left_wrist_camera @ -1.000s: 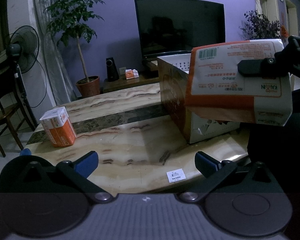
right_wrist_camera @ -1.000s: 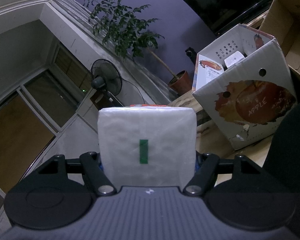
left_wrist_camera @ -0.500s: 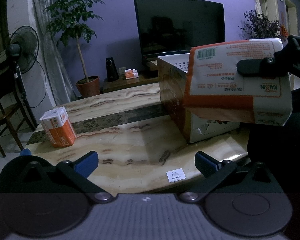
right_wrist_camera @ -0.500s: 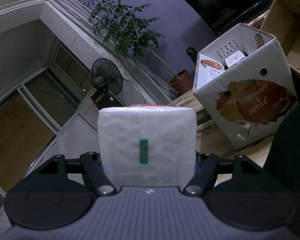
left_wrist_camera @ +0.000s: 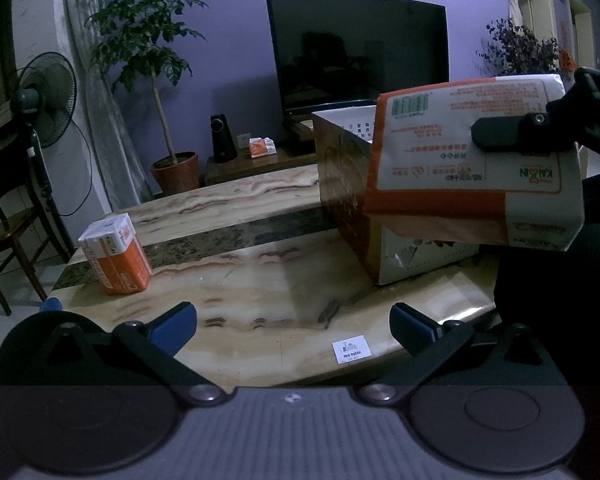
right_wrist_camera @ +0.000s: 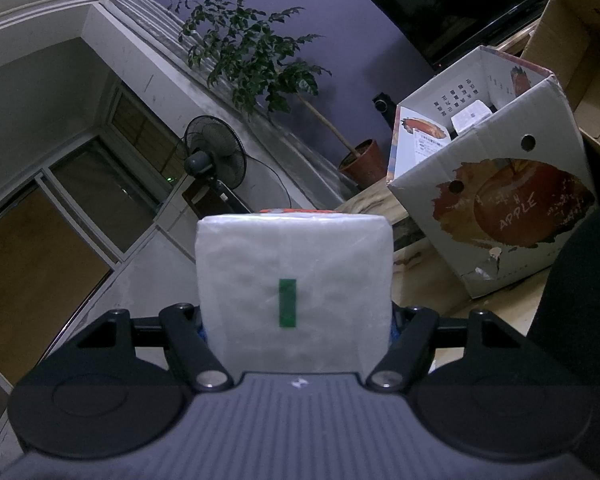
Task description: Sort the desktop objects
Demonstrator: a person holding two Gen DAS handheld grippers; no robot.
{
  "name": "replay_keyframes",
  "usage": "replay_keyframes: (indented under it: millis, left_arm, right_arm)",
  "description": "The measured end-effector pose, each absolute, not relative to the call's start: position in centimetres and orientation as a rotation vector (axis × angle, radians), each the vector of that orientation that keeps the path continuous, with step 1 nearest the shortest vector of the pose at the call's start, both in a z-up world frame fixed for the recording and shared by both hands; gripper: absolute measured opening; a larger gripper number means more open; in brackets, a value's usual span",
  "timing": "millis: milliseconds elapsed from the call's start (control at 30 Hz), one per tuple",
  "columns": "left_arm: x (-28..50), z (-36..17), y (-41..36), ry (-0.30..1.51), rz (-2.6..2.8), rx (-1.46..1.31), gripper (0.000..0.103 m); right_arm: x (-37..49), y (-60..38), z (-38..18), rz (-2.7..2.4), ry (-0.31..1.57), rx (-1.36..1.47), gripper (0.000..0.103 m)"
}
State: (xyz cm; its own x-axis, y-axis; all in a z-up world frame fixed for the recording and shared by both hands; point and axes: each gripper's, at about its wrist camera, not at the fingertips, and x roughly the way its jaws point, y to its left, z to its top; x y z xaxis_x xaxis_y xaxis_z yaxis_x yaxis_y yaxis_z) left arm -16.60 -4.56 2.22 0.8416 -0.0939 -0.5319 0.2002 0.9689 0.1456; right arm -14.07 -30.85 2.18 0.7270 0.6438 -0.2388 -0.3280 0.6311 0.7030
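The tissue pack is held tight in the right gripper jaws; the left gripper jaws are wide and hold nothing. It should be kept level and lowered slowly into the apple box on the desk.

Marble table with tissue pack, apple carton, label.

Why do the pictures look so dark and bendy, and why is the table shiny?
Left wrist view: the room is dim and bluish, the fisheye lens bows the TV and walls, and light glares off the polished table at its right edge. Right wrist view: the room looks tilted, and the tissue pack sits so close that it fills the middle, pale and soft.
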Motion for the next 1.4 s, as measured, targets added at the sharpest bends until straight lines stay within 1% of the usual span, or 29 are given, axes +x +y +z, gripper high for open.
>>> replay_keyframes:
  millis: [1400]
  left_arm:
    - [-16.75, 2.13, -4.67, 0.552, -0.158, 0.208, 0.102]
  right_arm:
    - [-14.14, -30.66, 2.02, 0.593, 0.510, 0.676, 0.073]
